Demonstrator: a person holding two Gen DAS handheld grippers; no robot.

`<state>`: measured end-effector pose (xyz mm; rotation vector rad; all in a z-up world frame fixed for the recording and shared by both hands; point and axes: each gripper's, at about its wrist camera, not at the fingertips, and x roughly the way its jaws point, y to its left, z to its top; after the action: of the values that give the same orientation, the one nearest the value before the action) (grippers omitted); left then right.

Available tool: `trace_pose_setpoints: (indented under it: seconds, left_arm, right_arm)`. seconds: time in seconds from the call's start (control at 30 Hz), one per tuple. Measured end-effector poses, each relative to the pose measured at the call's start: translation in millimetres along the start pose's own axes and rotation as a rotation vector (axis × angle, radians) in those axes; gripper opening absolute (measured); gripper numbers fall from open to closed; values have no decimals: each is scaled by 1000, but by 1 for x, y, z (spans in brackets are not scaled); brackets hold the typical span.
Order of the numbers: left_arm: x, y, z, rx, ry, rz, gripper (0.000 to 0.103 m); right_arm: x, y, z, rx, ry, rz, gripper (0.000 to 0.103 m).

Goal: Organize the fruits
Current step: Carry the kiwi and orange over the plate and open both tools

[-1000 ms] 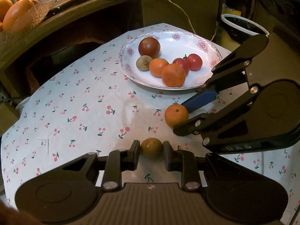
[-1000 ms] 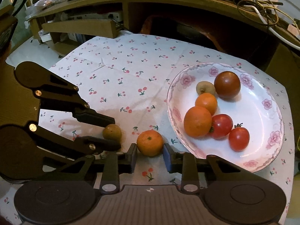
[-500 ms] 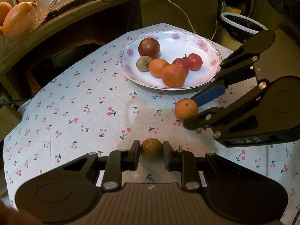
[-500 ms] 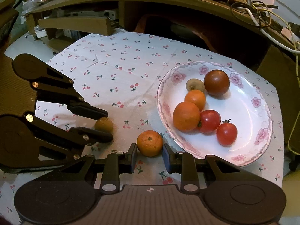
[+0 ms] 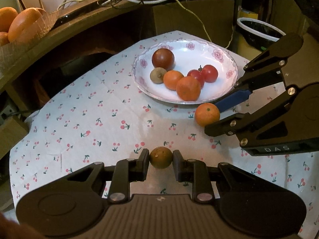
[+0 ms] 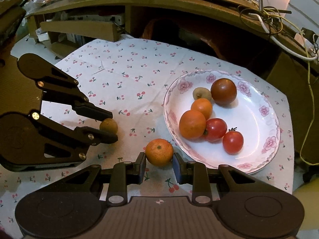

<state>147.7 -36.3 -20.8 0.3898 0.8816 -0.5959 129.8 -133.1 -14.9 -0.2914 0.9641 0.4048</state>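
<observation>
Covering the table, a cherry-print cloth (image 5: 103,119) carries a flowered plate (image 6: 267,151) already loaded with two oranges, two red tomatoes, a dark tomato and a small brown fruit. Just beside the plate's near rim, the right gripper (image 6: 159,164) pinches a loose orange (image 6: 159,152) between its blue pads; over the past second it has carried the orange from the open cloth toward the plate, so by the look of it this fruit is close to being set down with the others. Well apart to its left, the left gripper (image 5: 161,166) stays clamped on a small brown fruit (image 5: 161,157), low over the cloth and seemingly unmoved, likely next for the plate.
</observation>
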Motion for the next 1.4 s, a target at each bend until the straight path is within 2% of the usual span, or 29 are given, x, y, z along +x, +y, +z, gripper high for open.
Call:
trace_pose_setpoints:
  seconds: [0.83, 1.23, 1.4]
  left_arm:
    - [-1, -10, 34, 2, -69, 10, 31]
    - [18, -10, 61, -30, -94, 15, 31]
    - [27, -11, 71, -40, -99, 27, 31]
  right_arm:
    - [-20, -11, 2, 24, -62, -38, 29]
    - [-17, -48, 5, 102, -76, -104, 29]
    - [-10, -63, 7, 153, -72, -105, 29]
